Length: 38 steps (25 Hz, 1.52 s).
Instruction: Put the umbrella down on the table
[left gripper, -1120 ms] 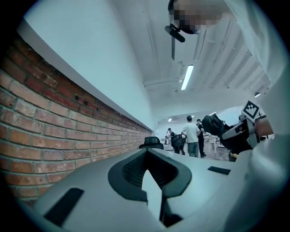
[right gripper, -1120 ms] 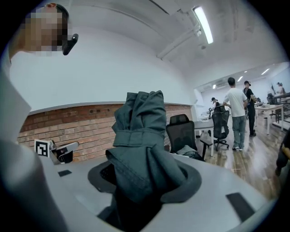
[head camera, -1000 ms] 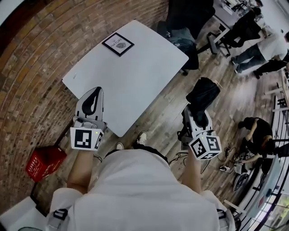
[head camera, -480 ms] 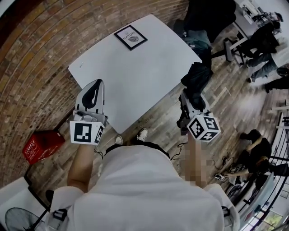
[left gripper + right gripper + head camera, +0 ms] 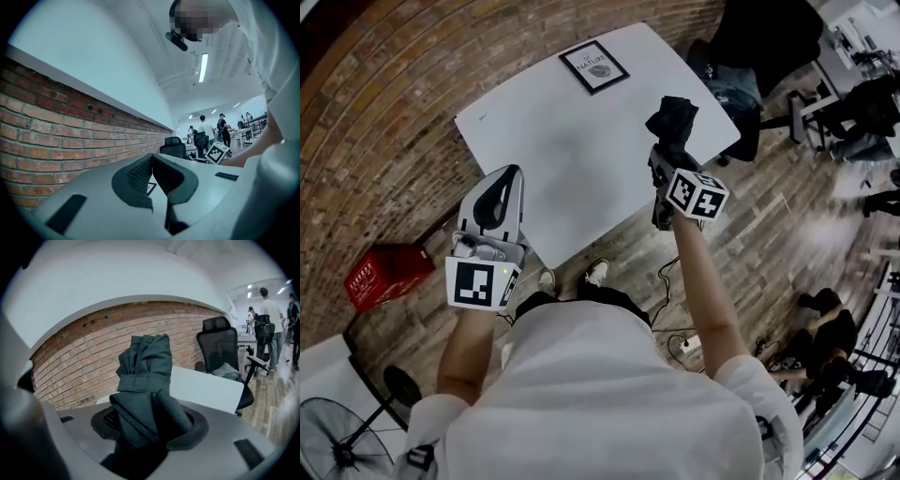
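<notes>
Two claws are mine here, one in each hand; my right claw (image 5: 667, 155) is clamped on the umbrella (image 5: 672, 120), a dark, folded bundle with its strap wrapped round it, which sticks out forward past the jaw tips; from the head view it hangs over the right part of the white surface (image 5: 553, 141), and the right gripper view shows that surface behind the fabric, not under it, so the umbrella is not lying down; my left claw (image 5: 499, 192) has its jaws together with nothing between them, held level just off the surface's near left edge; a framed card (image 5: 594, 66) lies at the far end of the surface, well apart from the umbrella; a red crate (image 5: 382, 275) sits on the floor to my left.
</notes>
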Tool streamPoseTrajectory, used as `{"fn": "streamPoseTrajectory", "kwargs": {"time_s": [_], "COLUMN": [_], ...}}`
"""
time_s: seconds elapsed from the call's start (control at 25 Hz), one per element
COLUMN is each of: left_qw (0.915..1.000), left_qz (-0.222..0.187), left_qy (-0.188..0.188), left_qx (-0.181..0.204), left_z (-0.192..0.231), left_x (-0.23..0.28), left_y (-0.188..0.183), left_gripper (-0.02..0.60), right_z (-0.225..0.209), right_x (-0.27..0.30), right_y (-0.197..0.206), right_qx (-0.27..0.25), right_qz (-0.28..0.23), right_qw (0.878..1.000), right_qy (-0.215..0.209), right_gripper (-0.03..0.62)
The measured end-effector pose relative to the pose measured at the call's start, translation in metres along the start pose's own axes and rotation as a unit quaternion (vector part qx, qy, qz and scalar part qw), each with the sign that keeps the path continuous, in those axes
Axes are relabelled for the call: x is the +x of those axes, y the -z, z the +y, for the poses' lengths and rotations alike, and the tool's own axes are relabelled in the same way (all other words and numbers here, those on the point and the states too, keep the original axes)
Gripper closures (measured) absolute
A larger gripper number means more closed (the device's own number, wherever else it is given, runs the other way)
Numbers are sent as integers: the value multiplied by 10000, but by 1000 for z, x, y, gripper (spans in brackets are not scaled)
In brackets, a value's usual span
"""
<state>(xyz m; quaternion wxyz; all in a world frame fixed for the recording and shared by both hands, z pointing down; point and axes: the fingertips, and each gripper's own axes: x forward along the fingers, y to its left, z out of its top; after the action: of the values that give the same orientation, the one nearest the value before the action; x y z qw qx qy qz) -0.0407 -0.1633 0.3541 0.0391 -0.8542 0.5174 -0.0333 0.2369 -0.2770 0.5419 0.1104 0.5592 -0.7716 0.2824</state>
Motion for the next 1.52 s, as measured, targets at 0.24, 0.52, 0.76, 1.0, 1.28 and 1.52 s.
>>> {"fn": "streamPoseTrajectory", "kwargs": {"time_s": [0.24,0.52,0.76,1.0,1.28,1.52], "left_qw": [9997,9981,9964,9959,9948,9946], "left_qz": [106,359,611,701,728,729], "left_qy": [-200,-507,-593,-576,-716,-738], "left_qx": [21,18,7,17,-49,-98], "left_z": [1,7,14,13,19,24], "left_x": [-9,-21,-23,-16,-25,-33], "left_y": [1,8,20,22,28,34], "left_gripper": [558,558,558,558,558,558], "right_z": [-18,-42,-44,-57,-53,-39], "right_x": [79,142,173,186,187,189], "right_y": [10,56,82,98,95,96], "right_qx": [-363,-510,-224,77,3,81], "right_qz": [562,1413,1770,1955,1573,1574], "right_qw": [9975,9873,9817,9765,9820,9866], "right_qy": [225,520,670,899,1043,426], "right_gripper": [356,356,356,352,332,266]}}
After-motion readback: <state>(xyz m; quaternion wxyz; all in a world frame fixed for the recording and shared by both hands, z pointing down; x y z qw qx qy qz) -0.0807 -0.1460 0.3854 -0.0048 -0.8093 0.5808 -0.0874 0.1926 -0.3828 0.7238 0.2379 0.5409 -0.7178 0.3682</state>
